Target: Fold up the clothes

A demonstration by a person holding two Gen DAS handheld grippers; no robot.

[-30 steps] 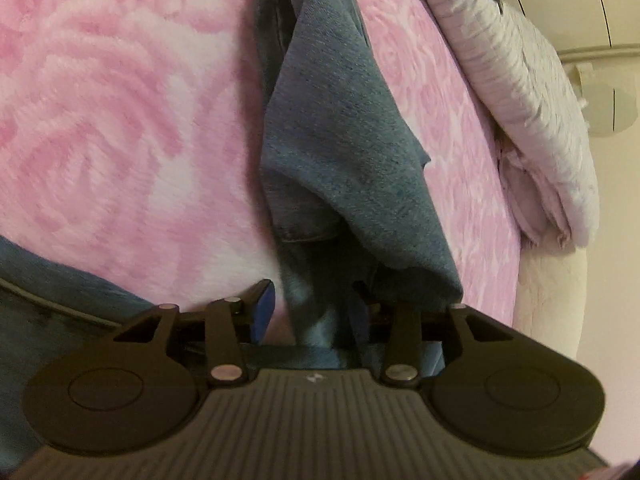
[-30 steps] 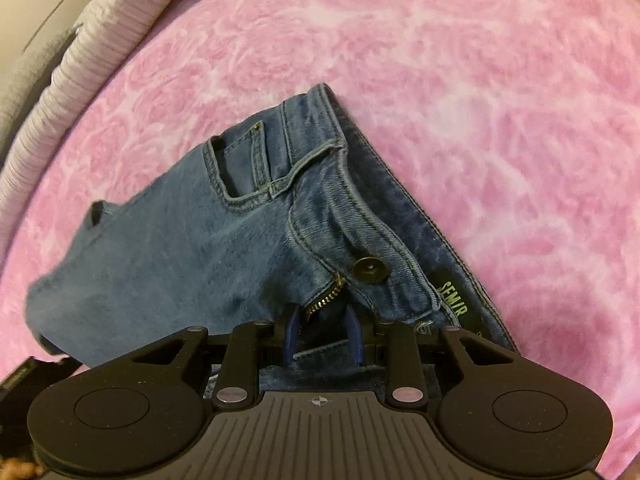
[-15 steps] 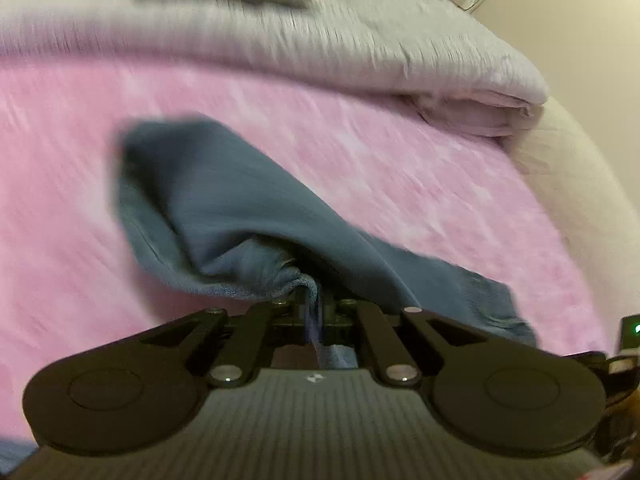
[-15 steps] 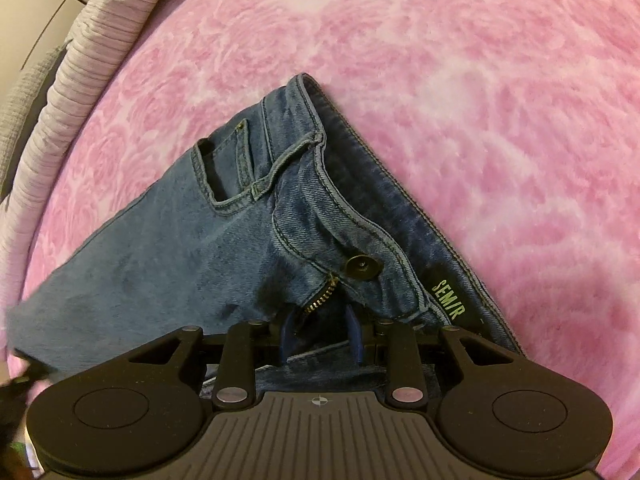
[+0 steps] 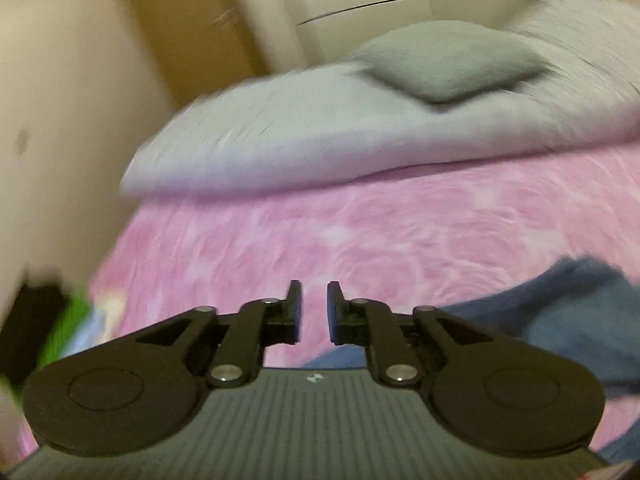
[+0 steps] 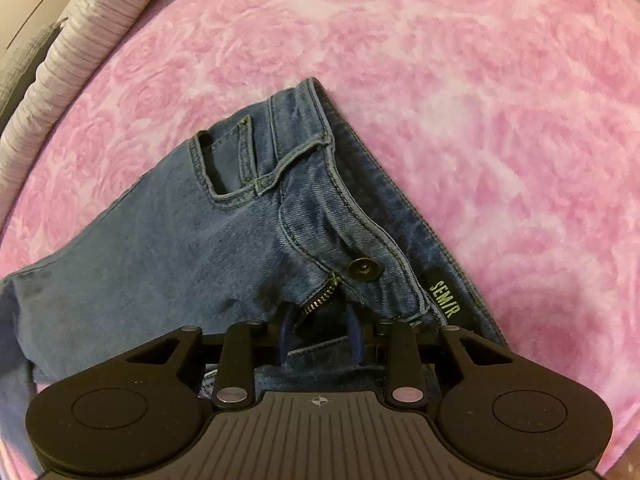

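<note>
A pair of blue jeans (image 6: 208, 248) lies on the pink rose-patterned bedspread (image 6: 460, 80), waistband, button and open zip towards the camera. My right gripper (image 6: 320, 320) points steeply down at the fly and is shut on the denim there, its blue pads sunk into the cloth. In the blurred left wrist view, my left gripper (image 5: 314, 288) hangs above the bedspread (image 5: 360, 236) with its jaws opening and nothing between them. A fold of the jeans (image 5: 580, 312) lies to its lower right, apart from the fingers.
A pale rumpled duvet (image 5: 320, 140) with a grey pillow (image 5: 444, 60) on it lies along the far side of the bed, against a cream wall (image 5: 60, 100). A black and green object (image 5: 36, 320) shows at the left edge. The duvet edge (image 6: 68, 56) also appears upper left.
The left gripper shut on the jeans leg, carried it across, then let go and rose, turning towards the duvet and wall. The right gripper stayed on the fly.
</note>
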